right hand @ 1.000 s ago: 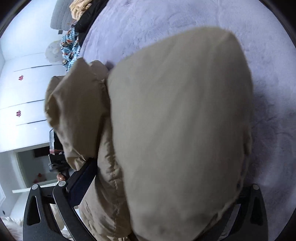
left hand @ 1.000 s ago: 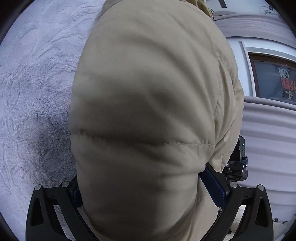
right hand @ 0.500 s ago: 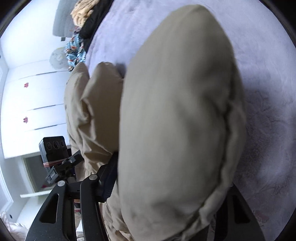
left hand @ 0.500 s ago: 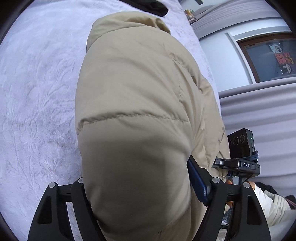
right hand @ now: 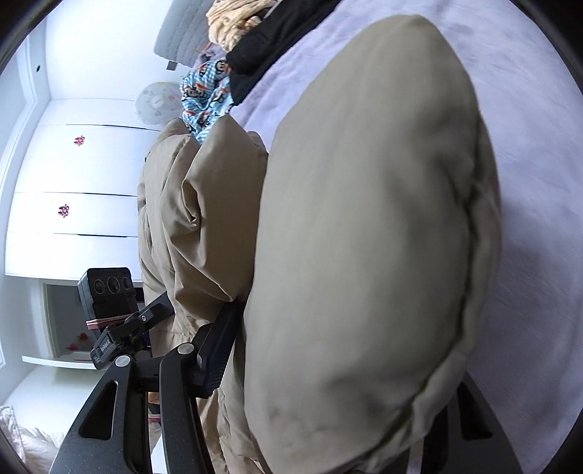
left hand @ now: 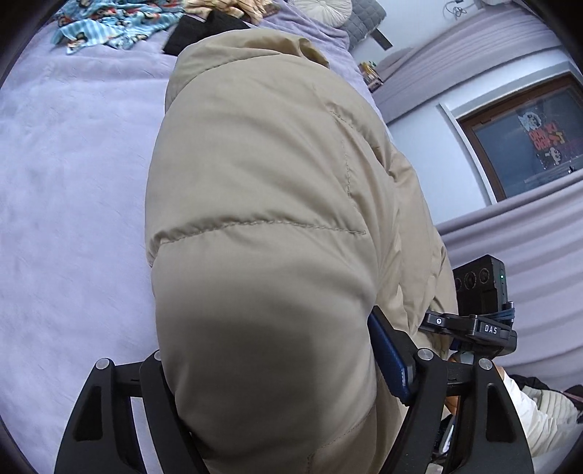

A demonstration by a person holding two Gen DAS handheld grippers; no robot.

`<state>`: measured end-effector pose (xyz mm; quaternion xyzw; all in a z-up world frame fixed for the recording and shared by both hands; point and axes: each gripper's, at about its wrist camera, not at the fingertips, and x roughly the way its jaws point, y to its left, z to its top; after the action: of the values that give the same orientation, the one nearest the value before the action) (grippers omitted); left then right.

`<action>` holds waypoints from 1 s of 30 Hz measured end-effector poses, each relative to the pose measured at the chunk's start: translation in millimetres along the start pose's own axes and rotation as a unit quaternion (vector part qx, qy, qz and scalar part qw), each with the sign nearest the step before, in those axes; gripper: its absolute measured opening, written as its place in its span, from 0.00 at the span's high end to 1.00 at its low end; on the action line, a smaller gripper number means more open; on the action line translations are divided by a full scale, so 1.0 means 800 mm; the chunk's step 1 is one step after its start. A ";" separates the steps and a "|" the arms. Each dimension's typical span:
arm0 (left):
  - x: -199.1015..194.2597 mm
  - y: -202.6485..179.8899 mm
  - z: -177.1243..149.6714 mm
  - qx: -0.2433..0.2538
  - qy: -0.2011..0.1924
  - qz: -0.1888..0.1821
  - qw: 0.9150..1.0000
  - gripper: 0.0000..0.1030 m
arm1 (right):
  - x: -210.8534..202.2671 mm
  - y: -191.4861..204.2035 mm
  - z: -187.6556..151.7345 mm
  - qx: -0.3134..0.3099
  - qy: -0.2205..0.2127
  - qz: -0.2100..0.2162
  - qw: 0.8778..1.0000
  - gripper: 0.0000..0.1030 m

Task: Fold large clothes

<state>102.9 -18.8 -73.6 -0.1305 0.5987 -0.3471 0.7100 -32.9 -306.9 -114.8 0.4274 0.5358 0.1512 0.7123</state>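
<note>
Beige puffer jacket [left hand: 262,226], quilted and stitched across, now lifted off the lilac bed cover [left hand: 65,189] more than a second ago, with far more bedding and the clothes pile at the frame's top come into view. Bulges up from the bottom centre of each view, pinched between both tongs: left tongs [left hand: 277,393] clamped on one padded fold, blue pad pressed into its right flank; right tongs [right hand: 328,383] clamped on another, narrower than before. Smooth, matte shell, soft rounded lobes. Plush, faintly embossed bed cover beneath. Blue patterned cloth [left hand: 109,22] and black garment [left hand: 196,29] upper left in the left view. White cupboard [right hand: 73,182] at the left of the right view.
</note>
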 end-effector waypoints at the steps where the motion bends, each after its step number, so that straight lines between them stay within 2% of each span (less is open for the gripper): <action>1: -0.007 0.012 0.010 -0.001 -0.003 0.004 1.000 0.23 | 0.013 0.011 0.005 -0.006 -0.002 0.001 1.000 0.43; 5: -0.027 0.069 0.047 0.005 -0.021 0.037 0.999 0.23 | 0.070 0.045 0.031 -0.016 0.000 0.010 1.000 0.43; 7: -0.013 0.099 0.061 0.003 -0.022 0.065 0.998 0.23 | 0.092 0.048 0.039 -0.027 0.007 0.007 1.000 0.43; 9: 0.009 0.135 0.067 -0.011 -0.008 0.099 0.995 0.21 | 0.117 0.046 0.042 -0.030 0.013 -0.006 0.999 0.44; 11: 0.024 0.166 0.064 -0.039 -0.002 0.102 0.994 0.14 | 0.146 0.034 0.050 -0.019 0.023 -0.033 0.999 0.43; 14: 0.030 0.174 0.050 -0.040 -0.011 0.100 0.994 0.12 | 0.165 0.012 0.050 0.003 0.028 -0.047 0.999 0.42; 16: 0.028 0.171 0.046 -0.030 -0.012 0.107 0.994 0.12 | 0.154 0.004 0.051 0.015 0.026 -0.057 0.998 0.39; 18: 0.032 0.164 0.048 -0.029 -0.012 0.111 0.993 0.12 | 0.157 0.022 0.064 0.012 0.022 -0.089 0.996 0.36; 19: 0.036 0.159 0.048 -0.031 -0.011 0.111 0.993 0.12 | 0.137 0.023 0.054 0.007 0.014 -0.113 0.993 0.36; 22: 0.052 0.142 0.047 -0.034 -0.012 0.116 0.993 0.12 | 0.095 0.045 0.048 0.000 -0.034 -0.185 0.982 0.34; 24: 0.047 0.146 0.048 -0.033 -0.012 0.118 0.992 0.12 | 0.061 0.059 0.034 -0.019 -0.069 -0.213 0.974 0.34; 26: 0.046 0.143 0.049 -0.032 -0.013 0.121 0.992 0.12 | 0.028 0.066 0.025 -0.048 -0.093 -0.211 0.972 0.45; 27: 0.045 0.143 0.049 -0.032 -0.014 0.122 0.992 0.12 | 0.028 0.082 0.014 -0.064 -0.097 -0.206 0.972 0.62; 28: 0.044 0.143 0.048 -0.031 -0.014 0.125 0.992 0.12 | 0.024 0.087 0.013 -0.076 -0.097 -0.200 0.972 0.72; 30: 0.041 0.142 0.049 -0.030 -0.015 0.130 0.991 0.12 | 0.032 0.105 0.011 -0.096 -0.090 -0.183 0.974 0.76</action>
<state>179.2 33.1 -157.4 -0.0785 0.6098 -0.2317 0.7539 4.9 -244.4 -65.5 0.2636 0.5215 0.0301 0.8109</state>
